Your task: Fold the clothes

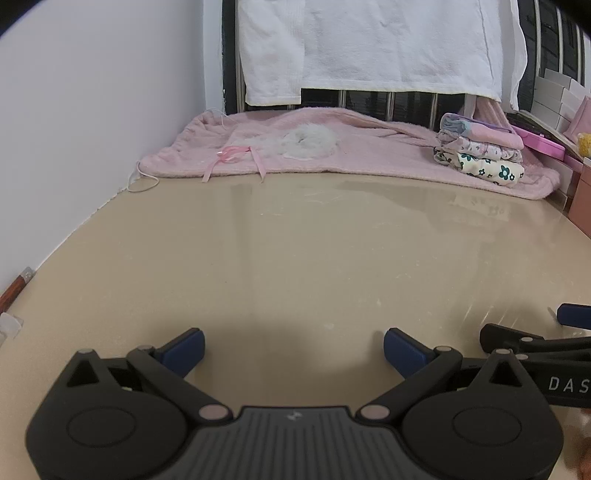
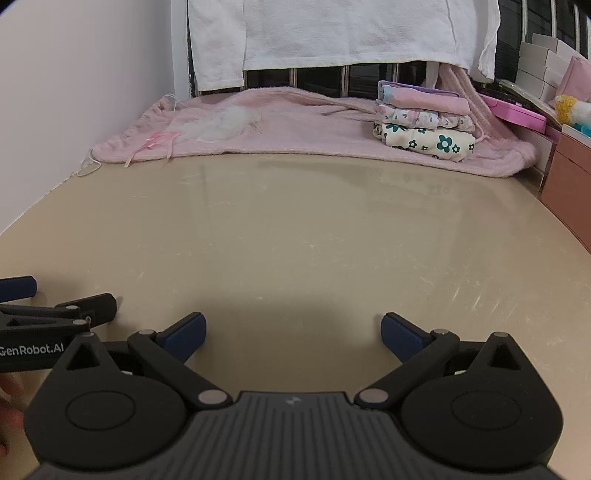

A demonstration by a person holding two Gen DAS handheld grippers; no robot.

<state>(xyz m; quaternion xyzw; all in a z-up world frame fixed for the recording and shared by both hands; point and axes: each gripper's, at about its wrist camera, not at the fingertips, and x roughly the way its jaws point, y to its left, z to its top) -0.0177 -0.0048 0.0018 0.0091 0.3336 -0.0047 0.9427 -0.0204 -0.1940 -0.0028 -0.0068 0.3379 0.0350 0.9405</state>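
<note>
A stack of folded clothes [image 1: 480, 149] [image 2: 424, 122], pink on top and a flowered piece at the bottom, rests on a pink blanket [image 1: 332, 155] [image 2: 303, 129] at the far side of the beige table [image 1: 295, 251] [image 2: 295, 229]. A white fluffy garment with pink ribbons [image 1: 295, 144] [image 2: 218, 123] lies spread on the blanket's left part. My left gripper [image 1: 293, 349] hangs open over bare table near the front, nothing between its blue pads. My right gripper [image 2: 291, 334] is open too, just right of the left one, holding nothing.
White towels [image 1: 369, 44] [image 2: 332, 33] hang on a dark railing behind the table. A white wall [image 1: 92, 110] borders the left side. Pink and white boxes [image 1: 554, 110] [image 2: 535, 70] and a brown drawer unit [image 2: 569, 173] stand at the right.
</note>
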